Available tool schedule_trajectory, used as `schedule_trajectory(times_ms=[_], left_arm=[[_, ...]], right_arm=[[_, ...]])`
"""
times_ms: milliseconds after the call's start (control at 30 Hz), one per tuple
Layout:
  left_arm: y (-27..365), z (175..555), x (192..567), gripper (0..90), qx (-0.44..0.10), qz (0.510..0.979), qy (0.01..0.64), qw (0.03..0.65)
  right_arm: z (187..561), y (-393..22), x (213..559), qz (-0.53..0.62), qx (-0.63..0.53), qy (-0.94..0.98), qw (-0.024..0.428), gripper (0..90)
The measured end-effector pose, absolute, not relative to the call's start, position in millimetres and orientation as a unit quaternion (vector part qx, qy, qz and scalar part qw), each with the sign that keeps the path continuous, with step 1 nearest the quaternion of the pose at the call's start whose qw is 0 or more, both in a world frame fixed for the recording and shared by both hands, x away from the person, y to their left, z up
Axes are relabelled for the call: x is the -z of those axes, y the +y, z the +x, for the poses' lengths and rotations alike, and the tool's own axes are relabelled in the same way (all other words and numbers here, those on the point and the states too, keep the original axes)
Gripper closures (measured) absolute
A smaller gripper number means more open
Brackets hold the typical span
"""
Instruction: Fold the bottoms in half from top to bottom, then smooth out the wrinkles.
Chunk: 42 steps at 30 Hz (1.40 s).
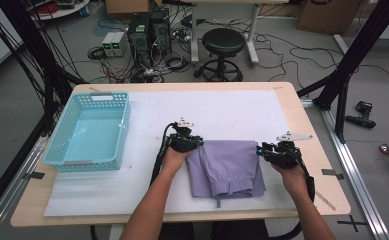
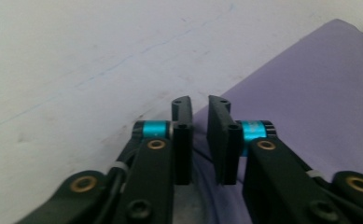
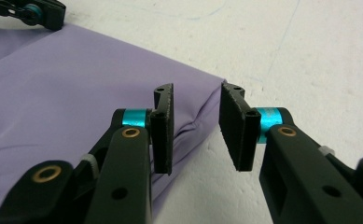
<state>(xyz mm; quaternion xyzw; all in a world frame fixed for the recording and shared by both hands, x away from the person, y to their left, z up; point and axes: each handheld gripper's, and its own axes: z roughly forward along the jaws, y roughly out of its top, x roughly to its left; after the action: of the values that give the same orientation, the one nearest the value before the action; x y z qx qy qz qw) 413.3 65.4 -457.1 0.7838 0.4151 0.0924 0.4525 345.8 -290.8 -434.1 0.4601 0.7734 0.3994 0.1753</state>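
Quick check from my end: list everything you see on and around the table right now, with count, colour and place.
Folded purple cloth garment: one, lilac, near middle of the table, drawstring end toward the person.
Turquoise plastic lattice basket: one, left side of the table, nothing visible in it.
White foam mat: one, covering most of the table top.
Light wooden table: one, under the mat.
Black round stool: one, on the floor beyond the table.
Black computer towers: two, on the floor behind, among cables.
Black frame struts: at both sides.
Left claw: black with turquoise rings, at the garment's far left corner, jaws narrowly apart.
Right claw: same colours, at the far right corner, jaws open over the cloth edge.
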Motion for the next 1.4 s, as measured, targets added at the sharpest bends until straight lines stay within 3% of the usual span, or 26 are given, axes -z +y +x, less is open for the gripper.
schedule_trajectory(times_ms=[233, 400, 500, 633, 667, 833, 933, 1067, 1400], left_arm=[[91.3, 403.2, 437.9, 62.7, -0.103, 0.731, 0.41, 0.535], [105.1, 394.4, 421.5, 55.0, -0.123, 0.703, 0.4, 0.575], [115.3, 387.9, 414.9, 44.8, -0.11, 0.689, 0.401, 0.594], [124.0, 374.2, 415.1, 23.5, -0.123, 0.682, 0.402, 0.598], [126.0, 372.3, 416.3, 22.1, -0.126, 0.682, 0.402, 0.598], [135.8, 362.0, 419.4, 22.1, -0.143, 0.684, 0.398, 0.594], [137.6, 357.6, 417.2, 22.2, -0.15, 0.685, 0.39, 0.597], [138.3, 351.4, 415.9, 22.5, -0.167, 0.693, 0.377, 0.591], [139.0, 346.4, 417.3, 21.9, -0.139, 0.694, 0.393, 0.587]], right_arm=[[350.7, -280.2, 441.9, 0.44, -0.379, 0.802, 0.145, 74.7], [349.3, -283.8, 446.4, 0.456, -0.337, 0.807, 0.162, 75.1], [342.6, -294.5, 439.5, 0.462, -0.36, 0.792, 0.172, 67.8], [331.3, -304.0, 427.8, 0.454, -0.387, 0.779, 0.193, 52.8], [328.7, -306.1, 425.5, 0.452, -0.392, 0.777, 0.195, 49.5], [316.6, -312.4, 418.0, 0.437, -0.407, 0.771, 0.221, 26.3], [312.3, -314.7, 418.2, 0.431, -0.409, 0.773, 0.224, 21.4], [311.4, -313.6, 420.1, 0.429, -0.409, 0.775, 0.22, 20.9], [315.1, -309.5, 419.9, 0.427, -0.418, 0.773, 0.212, 22.9]])
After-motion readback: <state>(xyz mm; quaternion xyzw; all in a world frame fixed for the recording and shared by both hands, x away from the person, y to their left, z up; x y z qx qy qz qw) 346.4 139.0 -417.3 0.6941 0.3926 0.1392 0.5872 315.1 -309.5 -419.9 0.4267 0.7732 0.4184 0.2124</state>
